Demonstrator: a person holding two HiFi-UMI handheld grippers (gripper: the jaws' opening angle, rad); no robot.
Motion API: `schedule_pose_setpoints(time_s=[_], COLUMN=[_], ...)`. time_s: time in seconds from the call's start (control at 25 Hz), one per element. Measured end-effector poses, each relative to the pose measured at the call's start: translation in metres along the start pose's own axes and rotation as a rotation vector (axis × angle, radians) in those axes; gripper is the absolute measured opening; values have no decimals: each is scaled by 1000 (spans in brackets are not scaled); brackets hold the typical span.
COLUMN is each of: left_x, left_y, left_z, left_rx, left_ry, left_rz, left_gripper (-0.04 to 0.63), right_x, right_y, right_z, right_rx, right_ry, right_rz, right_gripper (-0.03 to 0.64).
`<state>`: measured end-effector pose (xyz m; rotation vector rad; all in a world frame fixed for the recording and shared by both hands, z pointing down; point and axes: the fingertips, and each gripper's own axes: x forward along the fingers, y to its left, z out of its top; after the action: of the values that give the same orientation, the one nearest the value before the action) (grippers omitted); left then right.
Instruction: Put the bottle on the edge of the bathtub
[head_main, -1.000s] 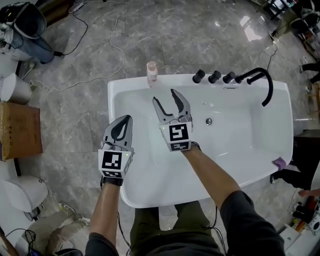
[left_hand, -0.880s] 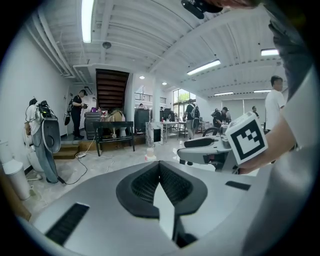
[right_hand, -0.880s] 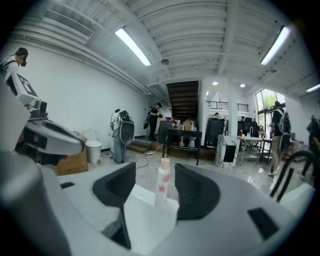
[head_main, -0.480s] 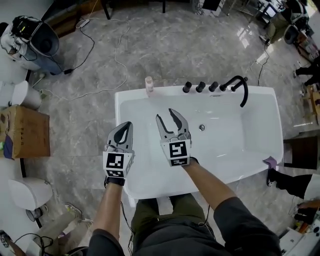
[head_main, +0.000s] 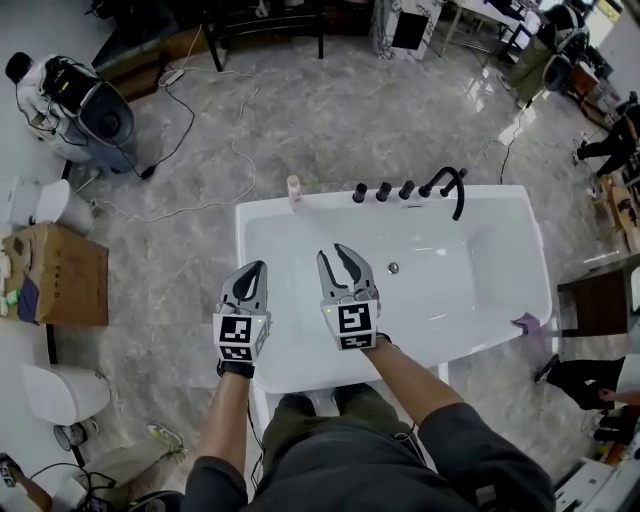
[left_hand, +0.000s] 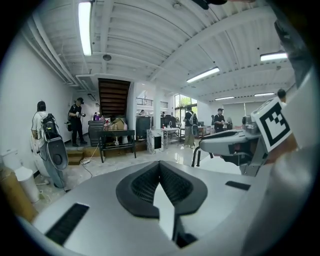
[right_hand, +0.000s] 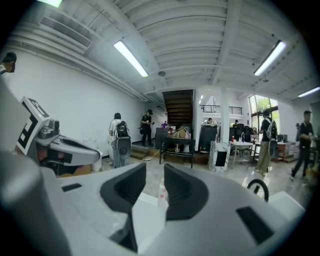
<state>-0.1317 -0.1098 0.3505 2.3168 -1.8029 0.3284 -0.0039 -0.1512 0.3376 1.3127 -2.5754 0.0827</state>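
A small pink bottle stands upright on the far left corner of the white bathtub's rim. Both grippers hover over the tub's near left part, well short of the bottle. My left gripper is shut, its tips meeting with nothing in them. My right gripper has a narrow gap between its jaws, which are closing on nothing. In the right gripper view the bottle shows far off through the gap of that gripper.
A black faucet and three black knobs sit on the far rim. A drain is in the tub floor, a purple cloth on the right rim. A cardboard box and a cable lie left.
Both grippers have drawn back toward the tub's near side, away from the bottle. The right jaws have narrowed. The bottle stays on the rim.
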Motion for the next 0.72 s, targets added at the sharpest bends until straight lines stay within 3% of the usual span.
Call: schedule_pose_setpoints(time_s=[0.56, 0.72], left_x=[-62, -76], left_y=[-38, -49], left_z=[32, 32], left_rx=[-20, -23], left_ry=[-19, -20], left_rz=[-7, -7], left_gripper=[0, 0], right_x=[-98, -123], right_y=[1, -2], right_z=[32, 30], right_rx=[-17, -12], right_ry=[13, 20], right_rz=[13, 15], right_gripper=[54, 3])
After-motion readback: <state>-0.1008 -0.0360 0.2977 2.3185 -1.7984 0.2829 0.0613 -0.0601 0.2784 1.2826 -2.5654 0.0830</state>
